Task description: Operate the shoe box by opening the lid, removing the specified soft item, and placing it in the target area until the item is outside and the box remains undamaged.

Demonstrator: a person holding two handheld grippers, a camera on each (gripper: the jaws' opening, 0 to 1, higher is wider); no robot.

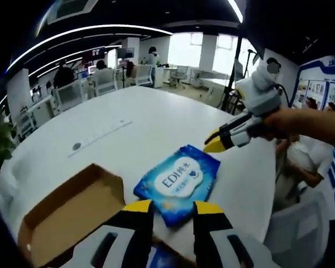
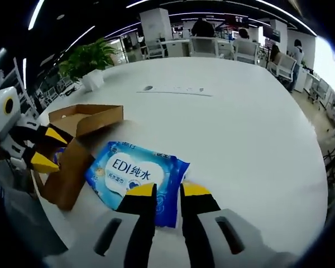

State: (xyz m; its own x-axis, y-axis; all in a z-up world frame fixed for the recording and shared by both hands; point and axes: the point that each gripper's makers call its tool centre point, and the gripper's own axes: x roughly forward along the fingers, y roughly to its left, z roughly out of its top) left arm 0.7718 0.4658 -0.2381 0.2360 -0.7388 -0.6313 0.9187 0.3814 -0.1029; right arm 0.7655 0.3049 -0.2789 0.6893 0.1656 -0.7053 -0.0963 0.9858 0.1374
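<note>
Pack (image 2: 135, 175): flat on table (image 2: 240, 128), outside box (image 2: 72, 145), which lies at its 9 o'clock.
Left gripper (image 1: 173, 215): fingers spread, over pack's near edge.
Right gripper (image 2: 167, 192): fingers slightly spread, touching pack.

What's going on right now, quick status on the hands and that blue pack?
Left gripper and right gripper both open, hovering by the blue wipes pack. Pack lies on white table, outside open cardboard box. Nothing in the way.

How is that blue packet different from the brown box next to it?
The wipes packet is blue, glossy and printed; the cardboard box is plain brown. The packet lies flat and sealed on the white table; the box stands open. The packet looks soft, the box stiff. Both rest on the table.
</note>
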